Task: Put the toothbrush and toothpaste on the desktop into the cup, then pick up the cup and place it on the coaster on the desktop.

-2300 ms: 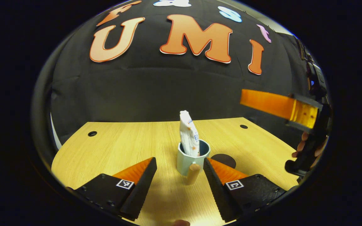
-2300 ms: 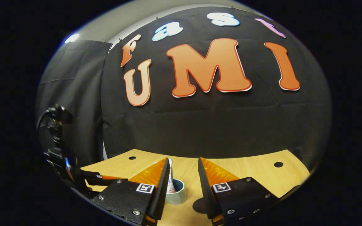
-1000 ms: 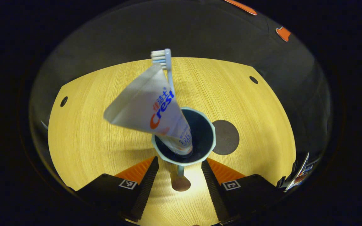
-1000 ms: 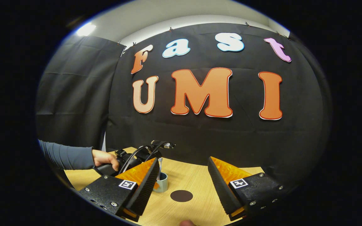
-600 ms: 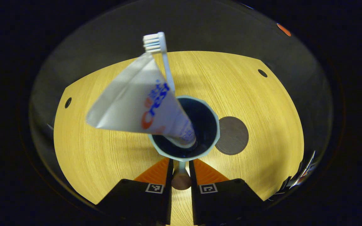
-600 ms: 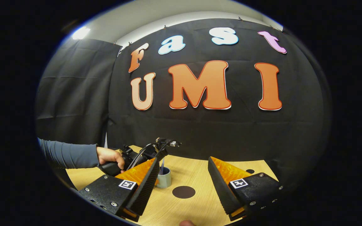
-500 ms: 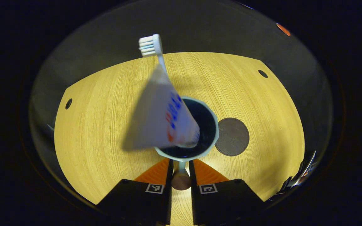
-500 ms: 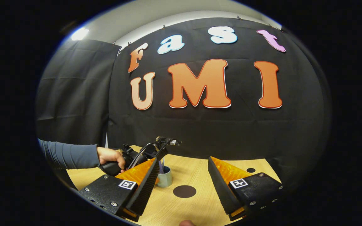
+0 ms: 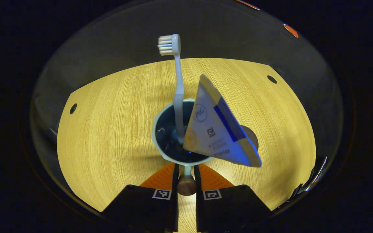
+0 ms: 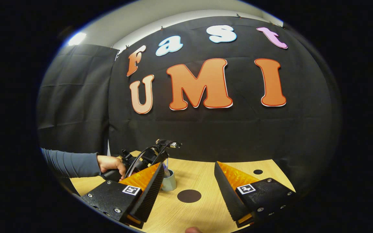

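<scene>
Your left gripper (image 9: 185, 177) is clenched on the cup handle (image 9: 186, 184); the cup (image 9: 159, 142) sits at its 12 o'clock. Your right gripper (image 10: 189, 181) is released.

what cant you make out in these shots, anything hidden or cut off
- Coaster, left gripper view: mostly covered by the toothpaste.
- Cup, right gripper view: partly behind the right gripper's finger; whether it is lifted off the table cannot be told.
- Toothbrush base, left gripper view: lost in the dark cup bottom.
- Cup handle, left gripper view: the left gripper covers its sides.
</scene>
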Available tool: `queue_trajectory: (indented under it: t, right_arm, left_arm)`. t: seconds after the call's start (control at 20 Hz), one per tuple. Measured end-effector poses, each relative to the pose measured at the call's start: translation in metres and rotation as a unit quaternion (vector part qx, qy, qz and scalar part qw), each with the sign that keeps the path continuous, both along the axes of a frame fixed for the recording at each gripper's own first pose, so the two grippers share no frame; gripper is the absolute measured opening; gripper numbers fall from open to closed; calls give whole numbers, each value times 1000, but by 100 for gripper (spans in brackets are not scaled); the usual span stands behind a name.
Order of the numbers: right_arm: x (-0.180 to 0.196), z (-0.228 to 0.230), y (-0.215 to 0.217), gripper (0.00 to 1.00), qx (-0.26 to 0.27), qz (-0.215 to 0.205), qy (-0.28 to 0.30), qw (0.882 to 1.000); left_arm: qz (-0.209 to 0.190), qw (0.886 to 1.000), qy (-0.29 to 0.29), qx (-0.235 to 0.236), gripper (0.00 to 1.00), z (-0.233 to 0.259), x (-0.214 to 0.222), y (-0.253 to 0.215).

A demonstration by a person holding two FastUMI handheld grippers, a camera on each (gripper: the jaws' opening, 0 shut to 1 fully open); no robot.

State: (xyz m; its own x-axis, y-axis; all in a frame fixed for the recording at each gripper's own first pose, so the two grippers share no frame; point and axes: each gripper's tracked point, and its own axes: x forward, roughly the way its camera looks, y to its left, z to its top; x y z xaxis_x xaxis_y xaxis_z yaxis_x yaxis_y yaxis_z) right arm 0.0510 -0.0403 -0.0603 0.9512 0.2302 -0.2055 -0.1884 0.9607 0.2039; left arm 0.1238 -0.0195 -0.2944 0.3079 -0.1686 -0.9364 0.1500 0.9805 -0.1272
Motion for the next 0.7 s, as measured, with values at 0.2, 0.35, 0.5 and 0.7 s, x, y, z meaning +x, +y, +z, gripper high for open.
queue_trajectory:
  t: [0.2, 0.35, 0.5, 0.7]
  right_arm:
    - [-1, 0, -10, 92, 5, -13, 2, 1000]
    - [-5, 4, -17, 92, 1, -18, -6, 1000]
    - [-10, 6, -20, 92, -5, -20, -11, 1000]
    - [-19, 5, -28, 92, -13, -24, -11, 1000]
  left_arm:
    - [0, 1000, -9, -4, 21, 8, 13, 18]
    - [-7, 1000, -20, -6, 21, 43, -1, 11]
    - [-17, 999, -29, -6, 21, 71, -2, -6]
    - [-34, 999, -32, -8, 21, 93, 12, -45]
